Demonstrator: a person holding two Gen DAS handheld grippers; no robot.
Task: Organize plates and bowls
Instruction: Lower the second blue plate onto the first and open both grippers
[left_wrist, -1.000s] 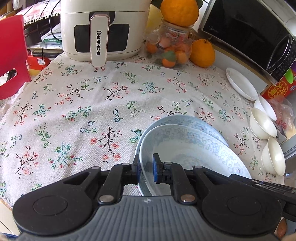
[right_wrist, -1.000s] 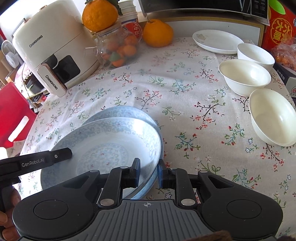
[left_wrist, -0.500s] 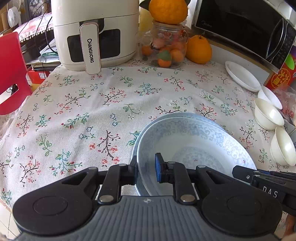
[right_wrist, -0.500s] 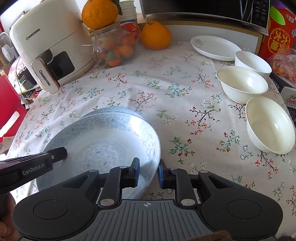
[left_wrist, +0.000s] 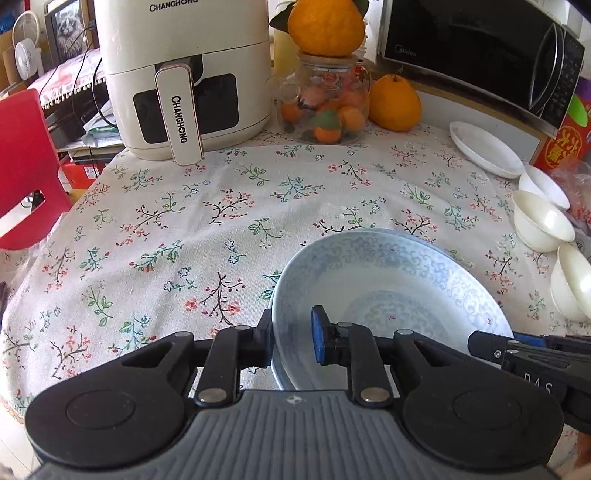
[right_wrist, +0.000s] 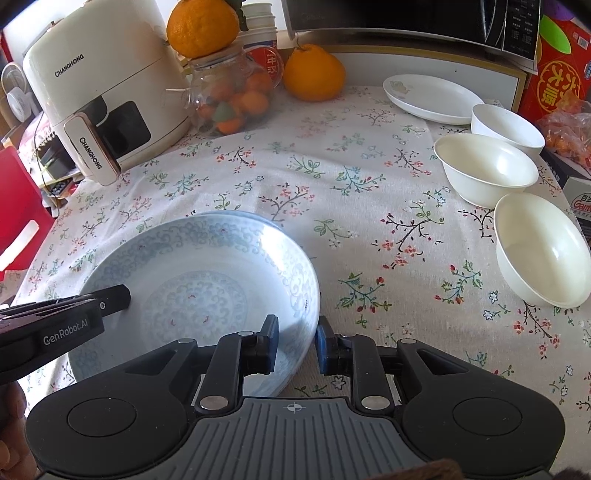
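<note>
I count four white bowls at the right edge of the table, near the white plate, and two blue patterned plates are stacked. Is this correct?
Not quite: the right wrist view shows three white bowls, not four. They sit near the white plate, and the two blue patterned plates are stacked.

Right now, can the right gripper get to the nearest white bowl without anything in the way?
Probably yes. The right gripper straddles the blue plate's rim, so it must come off that first. Between it and the nearest white bowl lies only bare tablecloth; the other bowls sit farther back.
</note>
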